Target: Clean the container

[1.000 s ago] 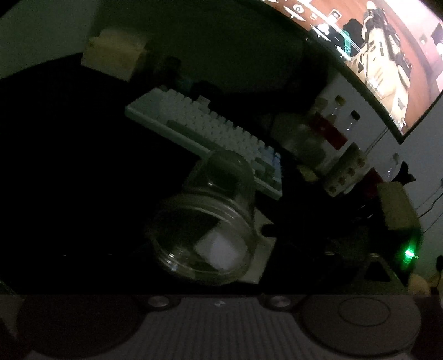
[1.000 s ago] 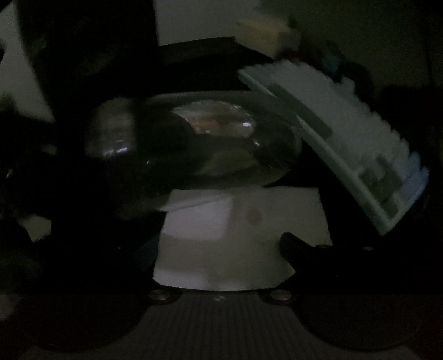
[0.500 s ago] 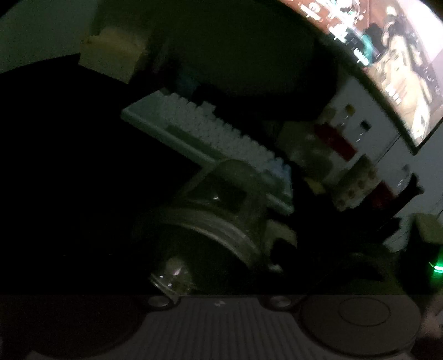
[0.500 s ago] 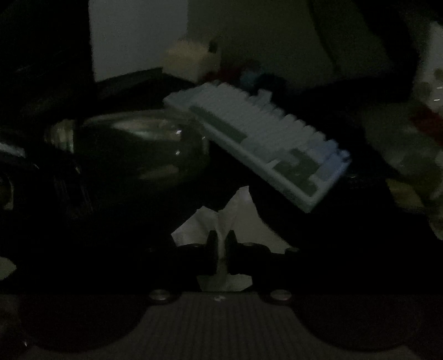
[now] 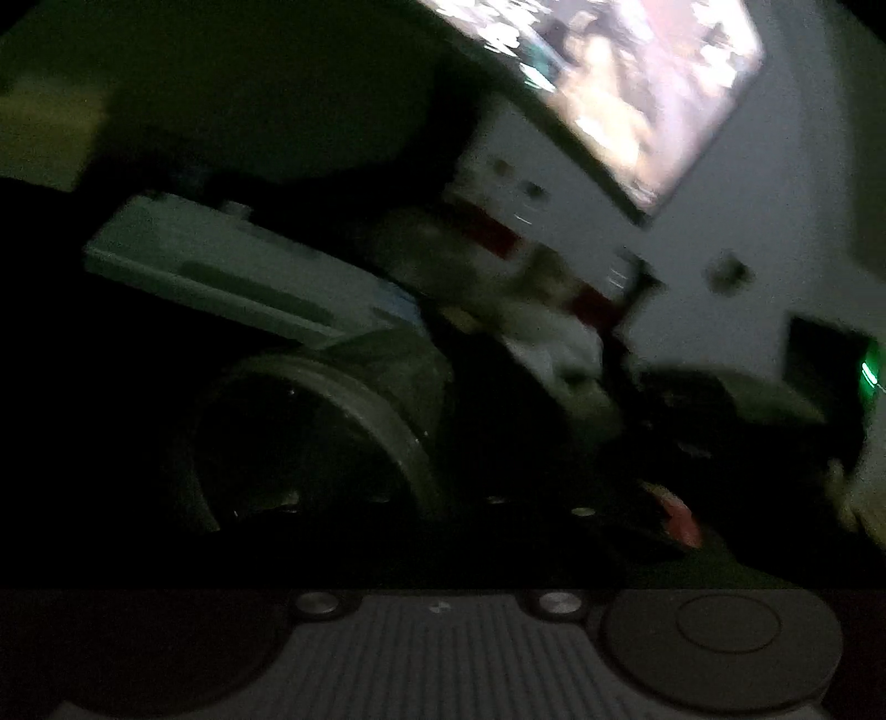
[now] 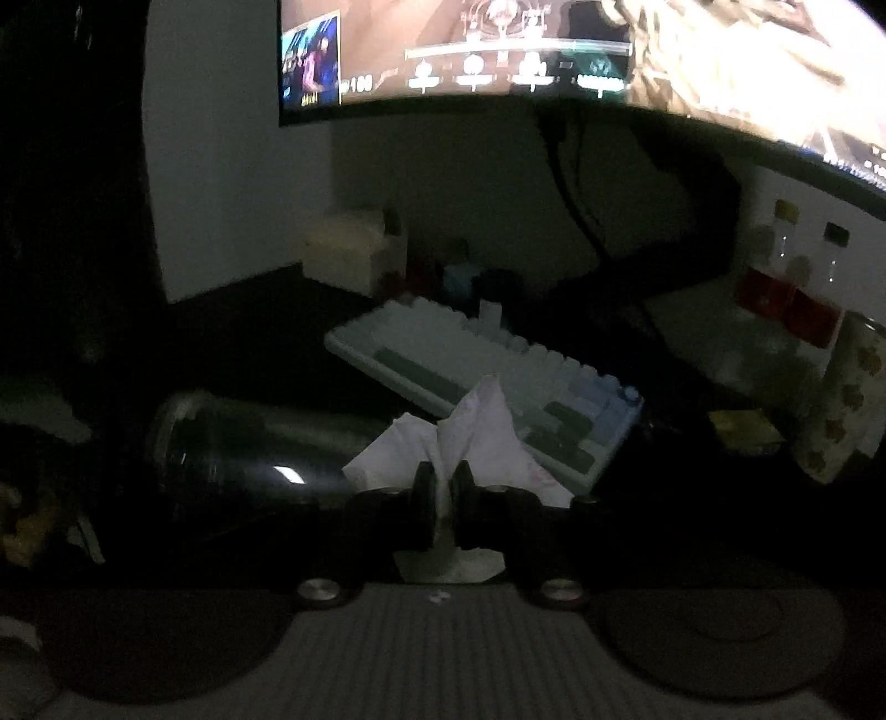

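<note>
Jar (image 6: 260,459), clear and the biggest thing near the grippers, lies on its side on the dark desk just in front of the keyboard (image 6: 482,382), its long axis roughly level and its wide mouth turned toward the left wrist camera, likely so its inside can be reached. Right gripper (image 6: 441,501) pinches a crumpled tissue (image 6: 476,437) beside the jar, seemingly for wiping. Left gripper: too dark to tell.

keyboard (image 6: 482,382): we see it pale, angled on the dark counter (image 6: 249,332)
monitor (image 6: 554,50): lit, above
bottles (image 6: 786,277): we count two, red liquid, right
box (image 6: 346,249): pale, back left
</note>
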